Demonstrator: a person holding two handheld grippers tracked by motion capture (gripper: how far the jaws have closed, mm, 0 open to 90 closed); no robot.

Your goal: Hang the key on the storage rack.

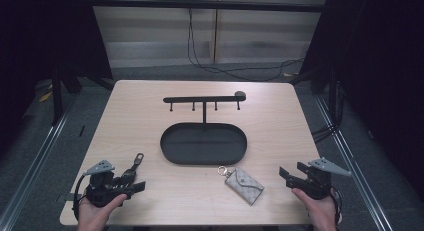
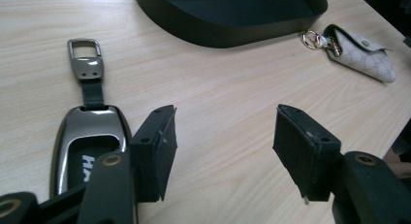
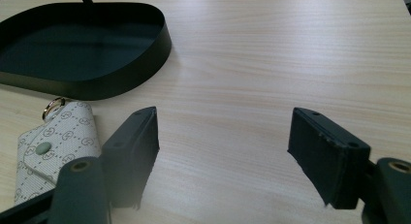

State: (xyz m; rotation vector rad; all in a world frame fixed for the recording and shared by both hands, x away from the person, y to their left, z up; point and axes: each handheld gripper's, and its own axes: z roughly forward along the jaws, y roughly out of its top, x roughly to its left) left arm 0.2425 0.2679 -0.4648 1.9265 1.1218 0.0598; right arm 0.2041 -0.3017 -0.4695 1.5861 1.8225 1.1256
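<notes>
From the high view, a person is sitting at a pale wooden table [image 1: 150,201], holding a gripper in each hand. The left gripper [image 1: 136,183] is resting at the near left corner, and a dark car key fob [image 1: 131,170] is lying just beside it, on the far side of its jaws, its long axis running away from the person and slightly rightward. The right gripper [image 1: 286,175] is waiting at the near right corner. A patterned key pouch [image 1: 244,185] is lying between the two hands, nearer the right one, just in front of a black oval tray [image 1: 170,156] with a hook rack [image 1: 202,99] standing behind it.

In the left gripper view, the jaws of the left gripper [image 2: 225,151] are standing apart with bare table between them. The car key fob [image 2: 89,136] is lying outside the left jaw, its strap and metal loop pointing ahead.

In the right gripper view, the right gripper [image 3: 223,146] is also standing apart on nothing. The key pouch [image 3: 53,146] is sitting left of the left jaw, its gold ring toward the tray [image 3: 121,86].
</notes>
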